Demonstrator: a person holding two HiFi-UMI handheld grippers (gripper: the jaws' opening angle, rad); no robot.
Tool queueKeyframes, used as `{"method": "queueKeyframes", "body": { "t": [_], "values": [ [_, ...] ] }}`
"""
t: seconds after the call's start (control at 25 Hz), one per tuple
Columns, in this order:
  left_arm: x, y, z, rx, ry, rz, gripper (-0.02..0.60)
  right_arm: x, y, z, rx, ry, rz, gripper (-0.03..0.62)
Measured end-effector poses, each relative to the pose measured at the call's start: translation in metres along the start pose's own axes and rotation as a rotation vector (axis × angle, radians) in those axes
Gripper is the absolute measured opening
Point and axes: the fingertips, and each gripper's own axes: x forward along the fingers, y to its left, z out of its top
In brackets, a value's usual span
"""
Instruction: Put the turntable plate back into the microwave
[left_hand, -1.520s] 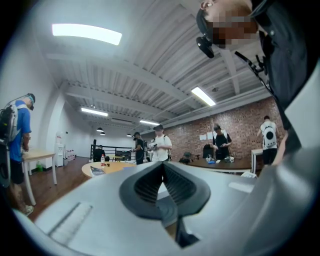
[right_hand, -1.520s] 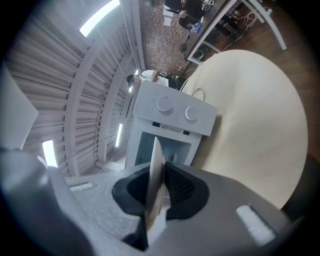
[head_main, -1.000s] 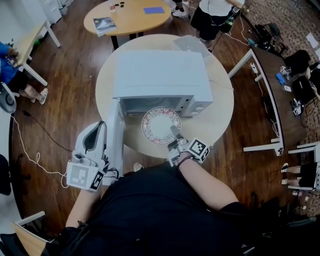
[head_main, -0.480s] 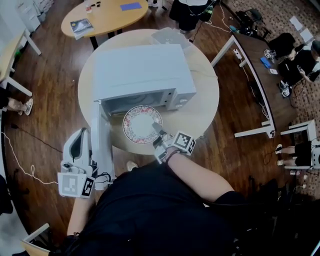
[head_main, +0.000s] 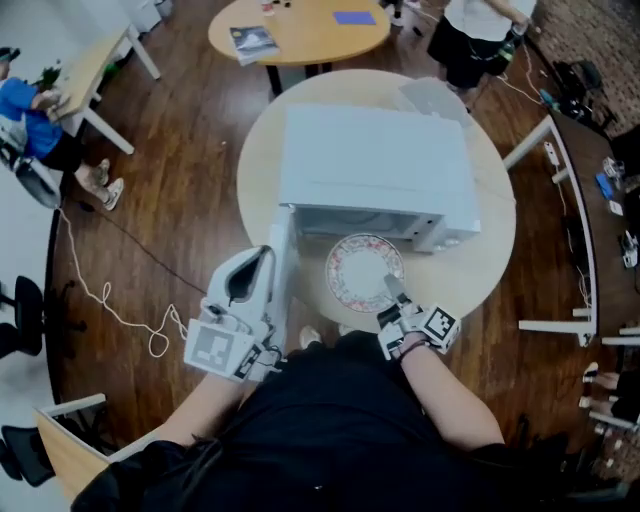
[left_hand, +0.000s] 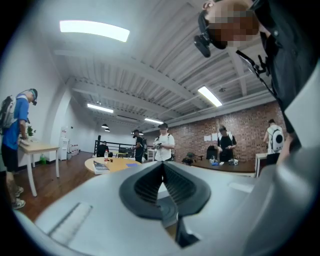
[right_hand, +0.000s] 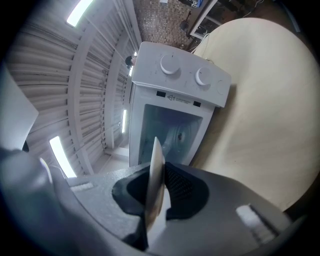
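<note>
Two grippers show in the head view. The right gripper (head_main: 394, 290), low and right of centre, has its jaws pinched narrow on the plate (head_main: 363, 270) and grips it at the near right rim. In the right gripper view the plate shows as a thin edge-on sliver clamped between the dark pads (right_hand: 177, 187).

The plate has a patterned border. It sits at centre frame, over the round table (head_main: 480, 260) and just in front of the microwave (head_main: 375, 170). Its far rim reaches the open front of the oven, and most of the plate is outside. The cavity (right_hand: 170, 132) is straight ahead of the jaws in the right gripper view, with two knobs (right_hand: 170, 64) on the panel beside it.

The door (head_main: 281, 250) is swung open and juts toward the lower left of the frame. The left gripper (head_main: 262, 256) lies close along the door's left side, and whether it touches the door cannot be told. In its own view the jaws meet at the tips with nothing between them. They point across the room toward another table and several standing people.
</note>
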Motion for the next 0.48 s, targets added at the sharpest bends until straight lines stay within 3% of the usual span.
{"method": "queueKeyframes", "body": {
  "t": [0.08, 0.2, 0.32, 0.48],
  "values": [
    [0.012, 0.002, 0.006, 0.036, -0.029, 0.041, 0.005, 0.015, -0.012, 0.001, 0.028, 0.047, -0.005, 0.034],
    [0.014, 0.002, 0.012, 0.098, 0.025, 0.079, 0.005, 0.024, -0.013, 0.0, 0.046, 0.103, -0.021, 0.034],
    [0.009, -0.009, 0.015, 0.083, 0.088, 0.044, 0.005, 0.004, -0.015, -0.001, 0.03, 0.089, -0.104, 0.034],
    [0.003, -0.004, 0.017, 0.075, 0.105, 0.069, 0.005, 0.016, -0.016, -0.009, 0.036, 0.111, -0.118, 0.034]
  ]
}}
